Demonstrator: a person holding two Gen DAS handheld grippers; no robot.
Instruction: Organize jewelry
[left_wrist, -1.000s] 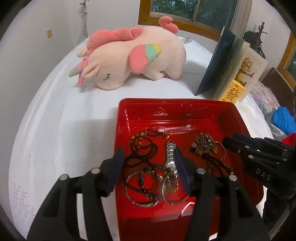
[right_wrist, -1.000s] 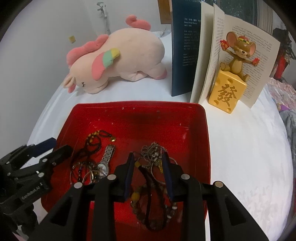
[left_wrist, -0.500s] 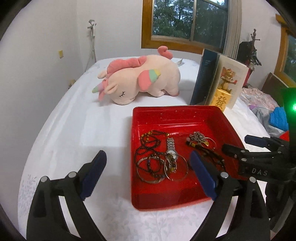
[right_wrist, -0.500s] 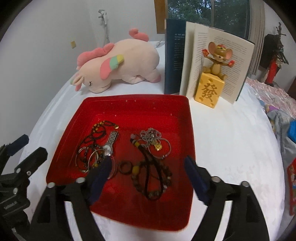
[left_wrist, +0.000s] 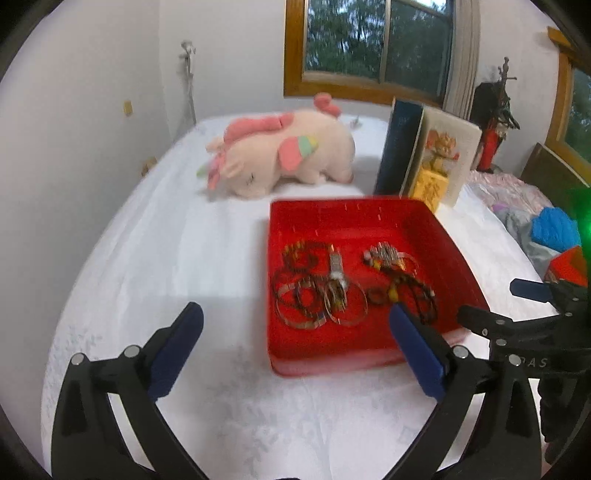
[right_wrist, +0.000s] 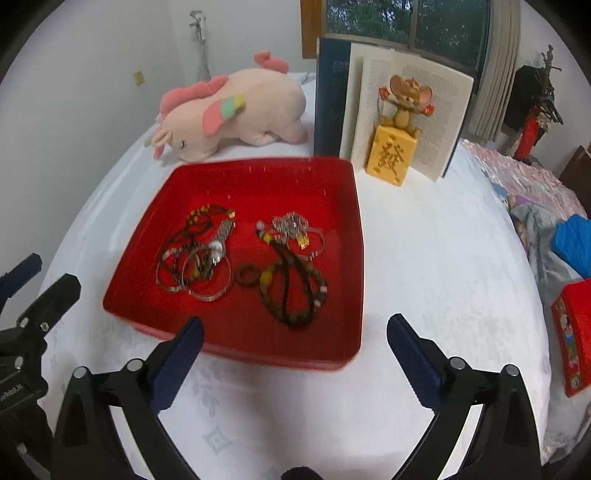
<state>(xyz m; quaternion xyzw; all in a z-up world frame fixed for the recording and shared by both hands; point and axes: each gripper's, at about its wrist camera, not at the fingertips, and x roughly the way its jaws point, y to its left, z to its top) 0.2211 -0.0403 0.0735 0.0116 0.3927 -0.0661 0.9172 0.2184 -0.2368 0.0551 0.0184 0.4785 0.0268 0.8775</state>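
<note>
left gripper (left_wrist: 295, 332): jaws opening wide, nothing between them, over white cloth (left_wrist: 184, 258).
right gripper (right_wrist: 295, 338): jaws opening, empty, just short of tray's near rim.
step: looked like a release; both clear of the jewelry.
next: likely re-approach one piece.
red tray (right_wrist: 354, 221): ahead of both.
jewelry (right_wrist: 207, 254): two tangled clusters inside tray, beyond the fingertips.

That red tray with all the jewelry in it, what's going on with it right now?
A person is sorting jewelry using two hand-held tongs. The red tray sits on a white cloth and holds a watch, bangles, bead strings and a small ring. Both the left tongs and right tongs hold nothing; their jaws are opening wide, near the tray's front edge.
</note>
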